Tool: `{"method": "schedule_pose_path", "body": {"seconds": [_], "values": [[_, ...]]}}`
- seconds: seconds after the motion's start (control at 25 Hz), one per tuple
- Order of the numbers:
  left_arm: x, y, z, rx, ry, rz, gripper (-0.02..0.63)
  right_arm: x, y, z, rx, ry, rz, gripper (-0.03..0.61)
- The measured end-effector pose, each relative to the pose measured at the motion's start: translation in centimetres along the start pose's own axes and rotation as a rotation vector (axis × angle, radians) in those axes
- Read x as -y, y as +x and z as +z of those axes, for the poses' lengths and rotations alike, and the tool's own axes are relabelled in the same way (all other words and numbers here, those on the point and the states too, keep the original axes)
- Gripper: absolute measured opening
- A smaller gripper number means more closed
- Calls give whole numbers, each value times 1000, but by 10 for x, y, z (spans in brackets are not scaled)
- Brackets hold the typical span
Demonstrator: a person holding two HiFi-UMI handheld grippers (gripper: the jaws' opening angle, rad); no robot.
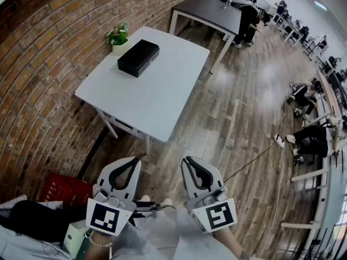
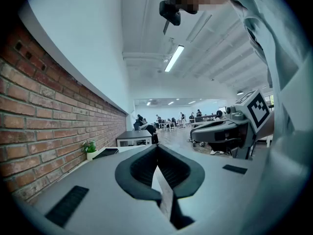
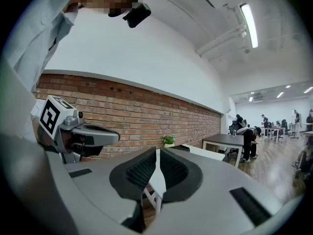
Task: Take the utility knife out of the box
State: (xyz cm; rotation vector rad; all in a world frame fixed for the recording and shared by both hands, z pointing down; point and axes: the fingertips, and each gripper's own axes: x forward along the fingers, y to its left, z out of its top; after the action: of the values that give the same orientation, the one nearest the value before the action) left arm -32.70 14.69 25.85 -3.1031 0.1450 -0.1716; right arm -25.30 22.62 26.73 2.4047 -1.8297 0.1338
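Observation:
A closed black box [image 1: 139, 57] lies at the far end of a white table [image 1: 162, 99], beside the brick wall. No utility knife shows in any view. I stand well back from the table, with both grippers held near my body and roughly level. The left gripper [image 1: 135, 159] is shut with nothing between its jaws; in its own view the dark tips meet [image 2: 157, 146]. The right gripper [image 1: 186, 159] is also shut and empty [image 3: 157, 151]. Each gripper shows in the other's view: the right gripper [image 2: 220, 131], the left gripper [image 3: 83, 133].
A small potted plant [image 1: 117, 37] stands by the box against the brick wall [image 1: 49, 64]. A dark table [image 1: 209, 10] sits further back, with people at desks beyond. A red crate [image 1: 68, 189] is on the wooden floor by my left side.

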Motion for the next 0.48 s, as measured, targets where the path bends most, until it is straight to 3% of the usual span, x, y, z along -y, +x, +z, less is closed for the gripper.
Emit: {"method": "schedule_pose_path", "body": {"seconds": [0.16, 0.48], "values": [[1, 1, 3, 1, 12, -5, 17, 2, 2, 11, 52, 10, -13, 54], [5, 2, 2, -5, 12, -12, 17, 2, 1, 10, 55, 6, -7, 55]]}}
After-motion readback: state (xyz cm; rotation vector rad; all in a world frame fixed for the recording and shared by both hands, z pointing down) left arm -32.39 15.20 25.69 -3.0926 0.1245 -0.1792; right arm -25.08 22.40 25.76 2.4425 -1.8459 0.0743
